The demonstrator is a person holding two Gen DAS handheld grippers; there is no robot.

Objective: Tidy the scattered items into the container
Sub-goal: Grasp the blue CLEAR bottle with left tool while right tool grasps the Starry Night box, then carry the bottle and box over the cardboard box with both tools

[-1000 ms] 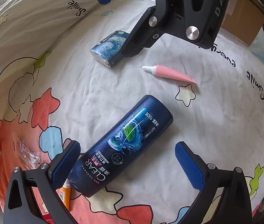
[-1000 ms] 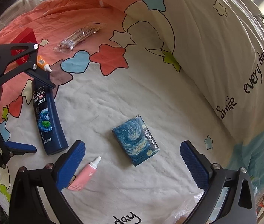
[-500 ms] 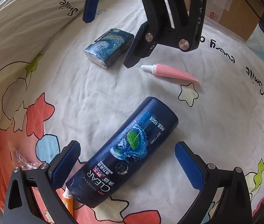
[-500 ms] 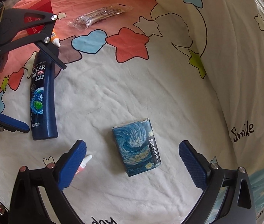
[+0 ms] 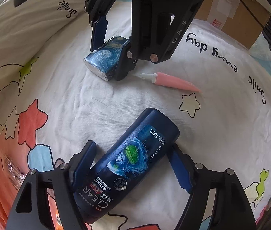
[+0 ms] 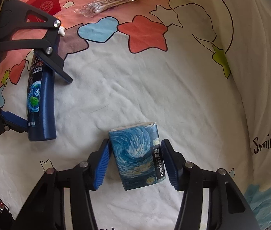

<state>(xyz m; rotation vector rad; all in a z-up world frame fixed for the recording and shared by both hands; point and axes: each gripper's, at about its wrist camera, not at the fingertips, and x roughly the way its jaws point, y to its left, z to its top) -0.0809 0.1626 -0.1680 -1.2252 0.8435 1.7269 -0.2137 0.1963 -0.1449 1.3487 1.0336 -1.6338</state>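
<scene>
Shampoo bottle (image 5: 129,164) and tissue pack (image 6: 138,156) are the two items I am taking at once, one per gripper

Left gripper (image 5: 133,164): my jaws are closing with the bottle between them. The near pad sits against the bottle's side by the label; the far pad (image 5: 177,169) appears just clear of the opposite side, so I judge the grip not yet made. The bottle lies flat on the bedsheet (image 5: 127,103), slanted across my jaw line, which is why I straddle its middle rather than an end

Right gripper (image 6: 135,163): my jaws are closing across the short width of the tissue pack, which lies flat on the sheet. Both pads stand at its long edges, touching or a hair off; I cannot tell whether they press yet. Taking the narrow width suits a soft pack, since the jaws need less travel

Outward from the fingers: a pink tube (image 5: 171,80) lies just beside the right gripper in the left view, untouched. Further off, a clear packet (image 6: 110,2) and a red box (image 6: 46,2) rest on the pink part of the sheet. A cardboard box (image 5: 237,9) stands beyond the bed's edge; whether it is the container I cannot tell
</scene>
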